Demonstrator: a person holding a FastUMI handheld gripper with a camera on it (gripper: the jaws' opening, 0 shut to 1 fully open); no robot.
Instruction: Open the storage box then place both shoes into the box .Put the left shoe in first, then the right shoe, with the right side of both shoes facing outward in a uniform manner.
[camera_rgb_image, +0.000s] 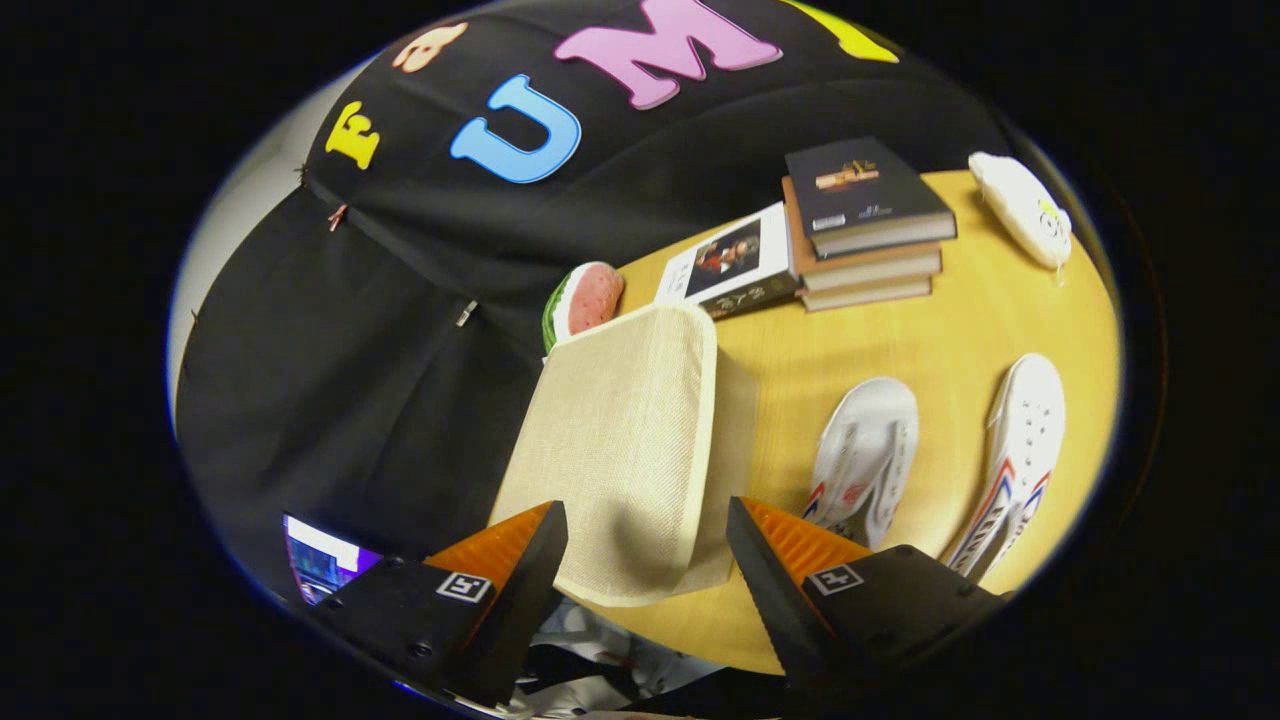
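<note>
While the gripper (647, 560) hangs tilted above the wooden table (960, 330), its two fingers stand wide apart with nothing held between them. Just ahead of the fingers, reaching into the gap between them at its near edge, is the storage box (625, 440), a beige woven fabric box with a pale trim; its flat fabric top faces the camera and appears closed, though the front edge is partly hidden behind the fingers.

From the box, the two shoes lie at about 3 o'clock on the bare tabletop. The nearer shoe (865, 455) is white with red and blue stripes near its heel end, and it sits just beyond the right finger. The farther shoe (1020, 455) lies beside it, apart from it, also white with red and blue stripes; both are outside the box.

At roughly 1 o'clock from the box stands a stack of books (865, 225), a dark-covered one on top. A single white-covered book (730, 262) with a dark picture lies flat against the foot of the stack, on its side nearest the box. Past the stack, at about 2 o'clock near the table's far rim, rests a white oblong object (1022, 208) that is too small to make out.

At 12 o'clock, just behind the box's far corner, a watermelon-slice toy (585, 300) shows its pink face and green rind.
</note>
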